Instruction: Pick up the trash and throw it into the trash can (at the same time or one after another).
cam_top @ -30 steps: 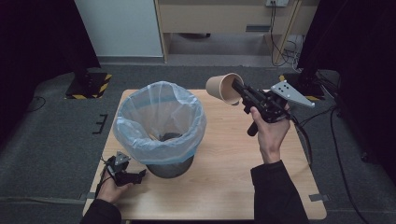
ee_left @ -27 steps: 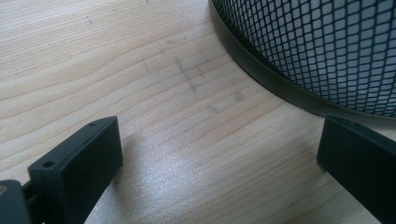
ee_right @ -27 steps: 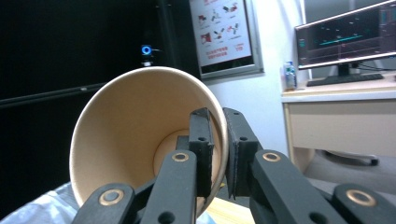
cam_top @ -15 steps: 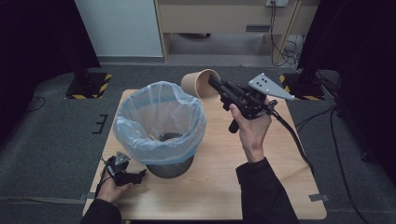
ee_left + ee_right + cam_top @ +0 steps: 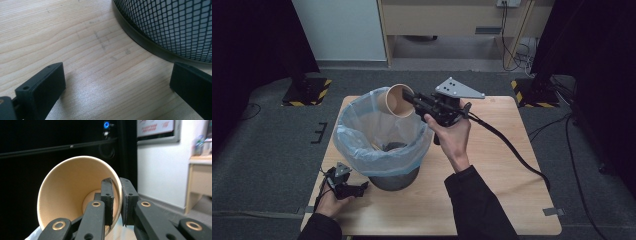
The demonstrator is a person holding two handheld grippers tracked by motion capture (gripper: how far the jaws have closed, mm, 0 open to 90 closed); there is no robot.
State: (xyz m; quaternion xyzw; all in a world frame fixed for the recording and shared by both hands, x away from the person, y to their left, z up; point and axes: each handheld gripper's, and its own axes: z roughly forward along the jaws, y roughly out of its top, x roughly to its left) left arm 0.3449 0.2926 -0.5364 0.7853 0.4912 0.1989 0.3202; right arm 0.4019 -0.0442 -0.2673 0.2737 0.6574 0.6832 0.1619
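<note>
A brown paper cup (image 5: 398, 100) hangs tilted on its side over the far rim of the waste bin (image 5: 347, 145), its mouth turned toward me. My right gripper (image 5: 410, 100) is shut on the cup's wall, one jaw inside the cup (image 5: 67, 185) and one outside, as the right gripper (image 5: 116, 185) view shows. The bin is black mesh (image 5: 170, 25) lined with a pale blue bag, with some rubbish in the bottom. My left gripper (image 5: 361, 188) rests on the wooden table (image 5: 502, 190) at the bin's near left foot, and the left gripper (image 5: 117, 85) stands open with bare wood between its jaws.
The right gripper's cable (image 5: 512, 150) trails across the table's right half. Beyond the table are a grey floor, a white cabinet (image 5: 342, 30) and a wooden desk (image 5: 452, 15). Black stands with yellow-striped feet (image 5: 307, 92) flank the far corners.
My right hand has carried the cup leftward from over the table's far right side to above the bin's far rim. The left hand has stayed put.
</note>
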